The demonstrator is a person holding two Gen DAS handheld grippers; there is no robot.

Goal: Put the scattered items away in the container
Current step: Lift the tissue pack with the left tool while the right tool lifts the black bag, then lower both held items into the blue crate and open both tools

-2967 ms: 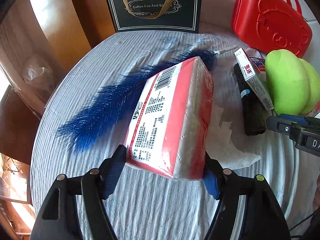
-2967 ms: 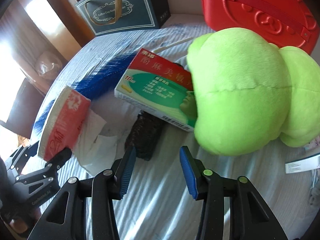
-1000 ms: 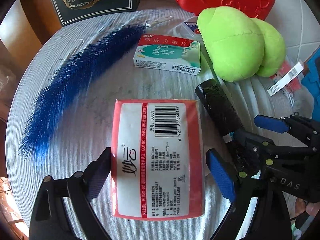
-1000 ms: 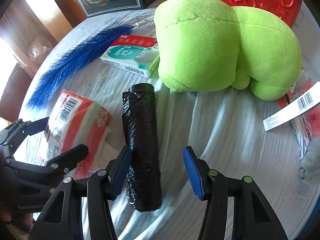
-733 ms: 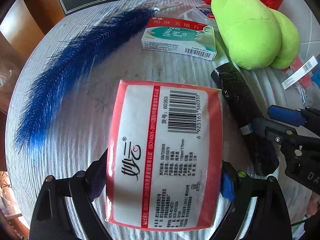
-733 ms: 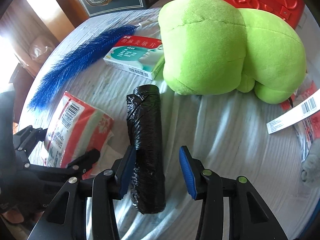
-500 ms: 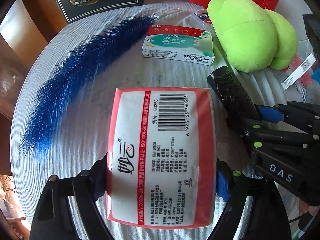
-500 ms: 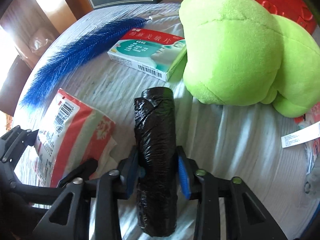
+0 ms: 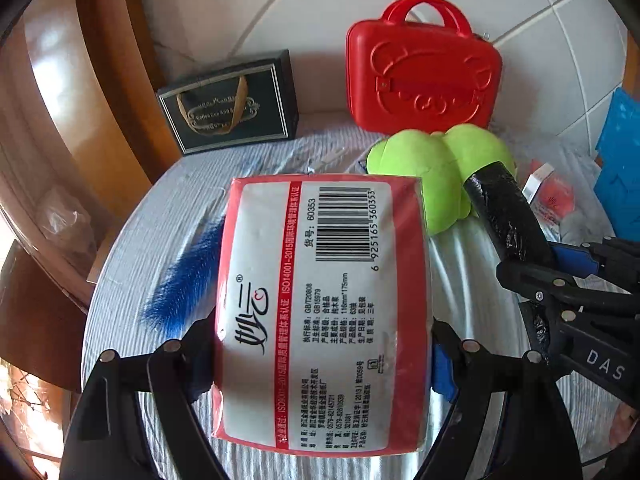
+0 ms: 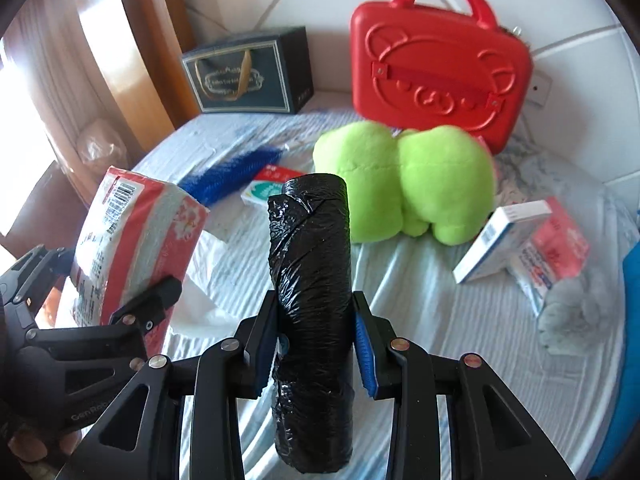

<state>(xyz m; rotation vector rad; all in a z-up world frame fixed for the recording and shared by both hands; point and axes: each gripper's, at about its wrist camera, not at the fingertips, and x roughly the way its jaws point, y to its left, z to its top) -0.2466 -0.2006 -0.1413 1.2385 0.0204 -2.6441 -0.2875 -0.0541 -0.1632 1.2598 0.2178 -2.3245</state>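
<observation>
Both tools are loaded and up off the surface [image 10: 420, 300], so start on the left. The left tool [image 9: 320, 360] has its jaws spread wide and pressed onto the flanks of the tissue pack [image 9: 324, 312], near its lower end. The pack's long axis runs away from the tool, its far end aimed toward the red case [image 9: 424, 76] at the back, barcode face up. My worry here: it's a soft pack held low on its sides, with most of its length sticking out beyond the pads. A quick swing could let it sag or slide out, and I'd guess it would drop onto the blue feather [image 9: 188, 280] lying this side of the case, to the left.

Moving right, the right tool [image 10: 316, 344] is clamped right down on the black bag roll [image 10: 312, 280], pads biting its lower half. The roll's axis also points forward toward the red case, its top end lined up in front of the green plush [image 10: 404, 184] that sits just before the case. The film is slick and crinkled, so the roll could creep through the pads or start unwinding.

The two loads hang side by side, the roll just right of the pack; crowd them and they could knock together. And the red case looks closed, so if that's the container, neither tool has a free jaw to open it.
</observation>
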